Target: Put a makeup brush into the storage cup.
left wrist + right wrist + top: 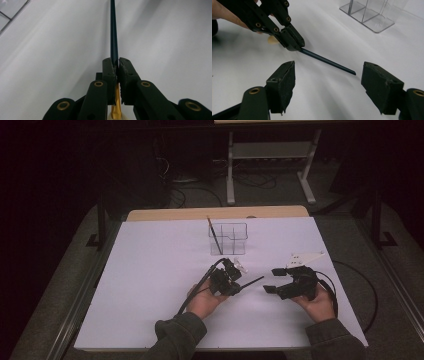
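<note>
My left gripper (239, 288) is shut on a thin paintbrush (253, 281) with a dark blue handle. In the left gripper view the pads (110, 68) pinch the handle (114, 32), and a gold ferrule (117, 100) shows behind them. The handle points right toward my right gripper (274, 280), which stands open with nothing between its jaws. In the right gripper view the left gripper (294, 41) holds the brush handle (329, 62) just off the white surface, and its free end lies between the wide pads of my right gripper (329, 75) without touching them.
A clear plastic organizer (229, 239) with compartments stands upright at the table's far middle, and another brush (215, 235) leans in its left compartment. The white table sheet (150, 285) ends at a wooden strip at the back. Cables trail off both grippers.
</note>
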Motion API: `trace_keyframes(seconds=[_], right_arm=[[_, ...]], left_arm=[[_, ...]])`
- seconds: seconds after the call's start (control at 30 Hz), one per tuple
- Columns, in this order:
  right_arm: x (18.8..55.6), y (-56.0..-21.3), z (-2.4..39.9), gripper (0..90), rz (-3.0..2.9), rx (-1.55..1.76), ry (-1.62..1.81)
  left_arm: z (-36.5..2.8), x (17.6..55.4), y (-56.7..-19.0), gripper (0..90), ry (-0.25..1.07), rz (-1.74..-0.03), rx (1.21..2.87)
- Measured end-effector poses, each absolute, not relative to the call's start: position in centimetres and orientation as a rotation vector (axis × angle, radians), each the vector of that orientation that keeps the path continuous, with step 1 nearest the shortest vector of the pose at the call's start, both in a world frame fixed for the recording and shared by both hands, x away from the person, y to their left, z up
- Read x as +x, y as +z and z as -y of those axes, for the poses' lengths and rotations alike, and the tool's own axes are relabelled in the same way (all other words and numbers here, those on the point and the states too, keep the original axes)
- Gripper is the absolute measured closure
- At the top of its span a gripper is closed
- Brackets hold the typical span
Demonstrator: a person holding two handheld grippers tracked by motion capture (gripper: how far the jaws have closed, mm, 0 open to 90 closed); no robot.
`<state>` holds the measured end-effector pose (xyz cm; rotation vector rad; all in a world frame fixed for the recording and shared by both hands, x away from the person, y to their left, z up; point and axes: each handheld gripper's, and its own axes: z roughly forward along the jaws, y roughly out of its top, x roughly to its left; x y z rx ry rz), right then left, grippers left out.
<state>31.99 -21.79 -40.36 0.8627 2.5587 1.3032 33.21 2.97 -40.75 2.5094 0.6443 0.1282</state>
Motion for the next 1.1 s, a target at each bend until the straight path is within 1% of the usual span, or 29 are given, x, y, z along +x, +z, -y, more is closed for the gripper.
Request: trace_keyframes(seconds=[0.63, 1.1], right_arm=[[31.4, -39.9, 20.7, 26.7, -2.576, 0.817, 1.305], [31.4, -38.6, 19.5, 26.5, -2.627, 0.752, 1.29]], left_arm=[[-6.4, 32.1, -39.5, 83.9, 0.102, -0.584, 2.491], [-8.7, 31.3, -37.9, 83.8, 0.093, -0.532, 2.496]])
